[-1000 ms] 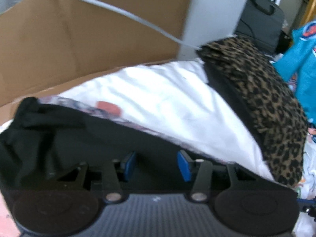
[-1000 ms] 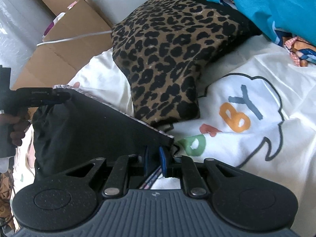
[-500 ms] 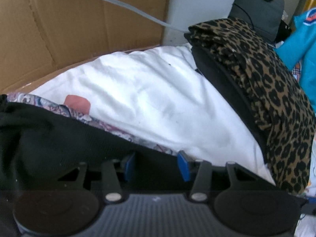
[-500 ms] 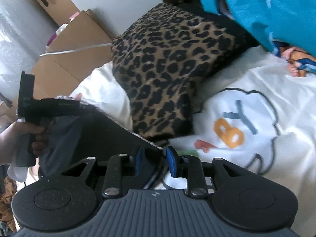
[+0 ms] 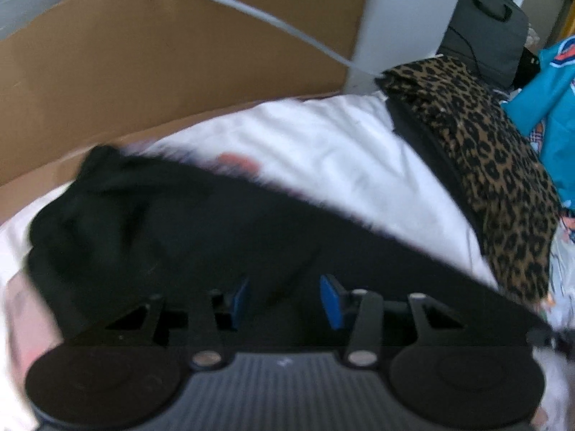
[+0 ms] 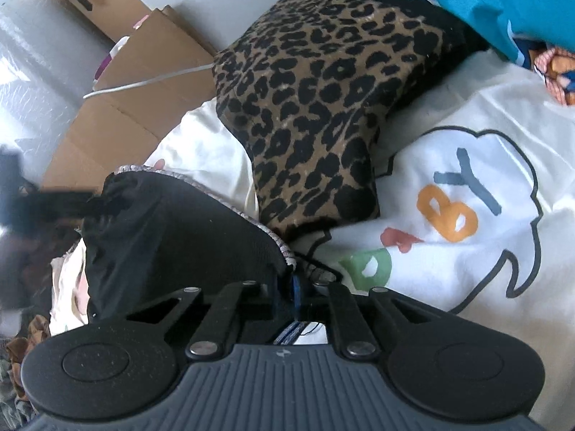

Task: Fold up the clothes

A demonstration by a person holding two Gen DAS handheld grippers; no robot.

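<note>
Right claw (image 6: 293, 289) closing, pinched on black garment (image 6: 172, 237) corner; left claw (image 5: 284, 296) half-open, cloth between pads.

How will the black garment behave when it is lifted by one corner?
Probably floppy: the black garment bunches in soft folds at its far end. It likely sags between holds. It seems light, since the right gripper, closing on its patterned hem, holds the corner up.

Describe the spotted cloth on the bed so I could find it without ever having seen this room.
Start at the white sheet with the cartoon cloud and coloured letters. Just beyond those letters, toward the cardboard boxes, a folded leopard-print garment lies on the sheet. Its brown fabric with black spots sets it apart from the plain black garment beside it and the bright turquoise clothing behind.
</note>
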